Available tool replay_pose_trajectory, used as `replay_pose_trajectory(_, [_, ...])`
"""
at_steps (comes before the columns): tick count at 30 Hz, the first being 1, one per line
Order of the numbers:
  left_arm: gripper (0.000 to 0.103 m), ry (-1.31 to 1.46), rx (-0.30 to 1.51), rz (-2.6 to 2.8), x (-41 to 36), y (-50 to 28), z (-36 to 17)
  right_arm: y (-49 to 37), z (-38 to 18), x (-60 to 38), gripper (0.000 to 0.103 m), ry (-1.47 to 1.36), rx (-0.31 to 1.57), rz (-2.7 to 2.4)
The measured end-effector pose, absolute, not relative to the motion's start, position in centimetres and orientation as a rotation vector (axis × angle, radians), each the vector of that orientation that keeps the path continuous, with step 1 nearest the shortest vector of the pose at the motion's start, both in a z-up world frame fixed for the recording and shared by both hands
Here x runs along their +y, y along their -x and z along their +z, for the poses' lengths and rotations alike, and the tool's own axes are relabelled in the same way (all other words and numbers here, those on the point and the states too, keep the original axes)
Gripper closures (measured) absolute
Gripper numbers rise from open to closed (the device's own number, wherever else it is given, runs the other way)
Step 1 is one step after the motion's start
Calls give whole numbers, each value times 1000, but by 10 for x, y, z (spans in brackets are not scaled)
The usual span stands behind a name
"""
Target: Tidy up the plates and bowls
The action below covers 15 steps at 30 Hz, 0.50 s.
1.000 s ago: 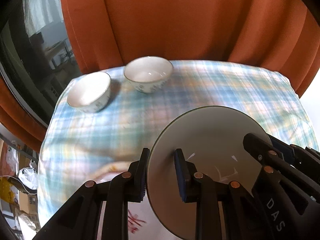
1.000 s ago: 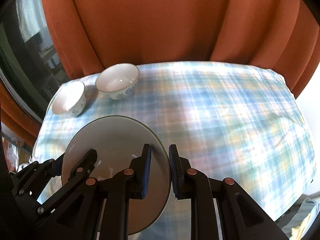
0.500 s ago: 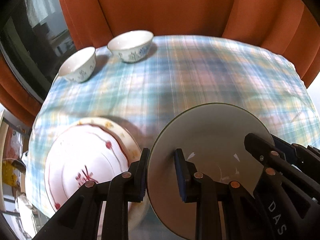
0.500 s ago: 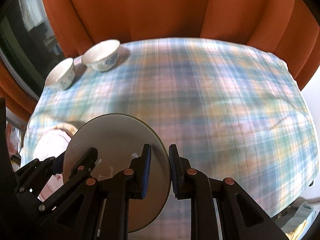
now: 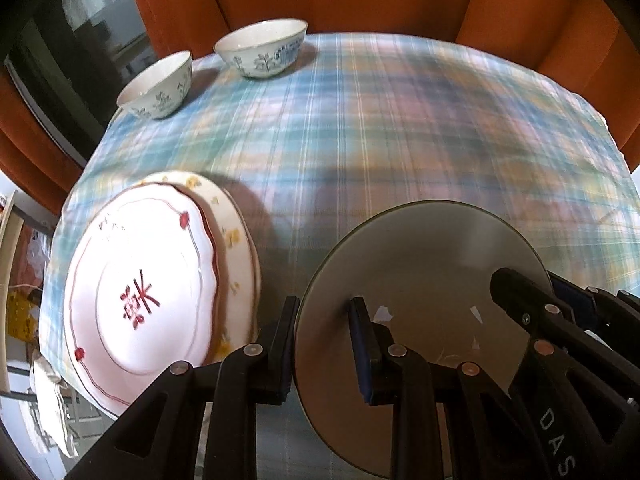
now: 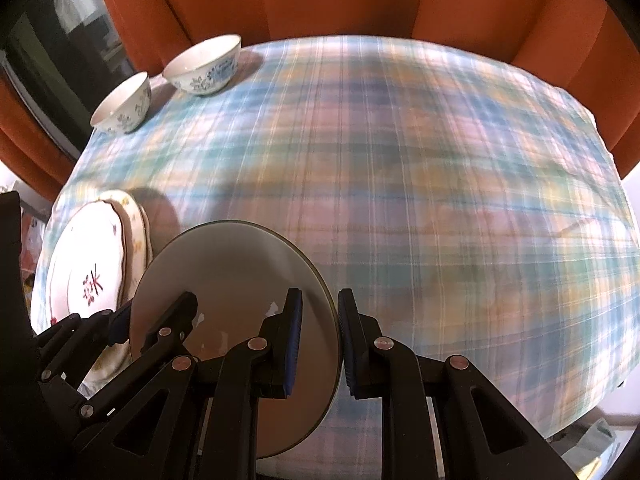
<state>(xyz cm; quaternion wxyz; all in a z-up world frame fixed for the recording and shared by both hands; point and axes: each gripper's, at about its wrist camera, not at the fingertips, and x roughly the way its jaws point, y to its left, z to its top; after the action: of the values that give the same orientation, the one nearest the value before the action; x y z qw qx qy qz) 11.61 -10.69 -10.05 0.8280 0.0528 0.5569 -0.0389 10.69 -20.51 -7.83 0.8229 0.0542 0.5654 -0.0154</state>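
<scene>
Held aloft over the near edge of the plaid-clothed table (image 6: 400, 160): a grey plate (image 5: 424, 280), pinched at opposite rims by left gripper (image 5: 324, 344) and right gripper (image 6: 320, 340), each clamped on it. Best kept level, carried leftward, lowered squarely onto the plate stack (image 5: 152, 280) at the near-left corner. Two bowls (image 5: 262, 50) parked at the far-left corner.
</scene>
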Motion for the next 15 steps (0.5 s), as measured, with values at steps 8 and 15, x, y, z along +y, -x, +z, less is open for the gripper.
replay_pose_trajectory(8, [73, -117, 1162, -75, -110, -114, -99, -108, -85, -208, 79, -109, 1221, -11])
replay_pose_trajectory(15, [48, -111, 1169, -106, -115, -111, -98, -111, -89, -213, 73, -140, 1241, 19])
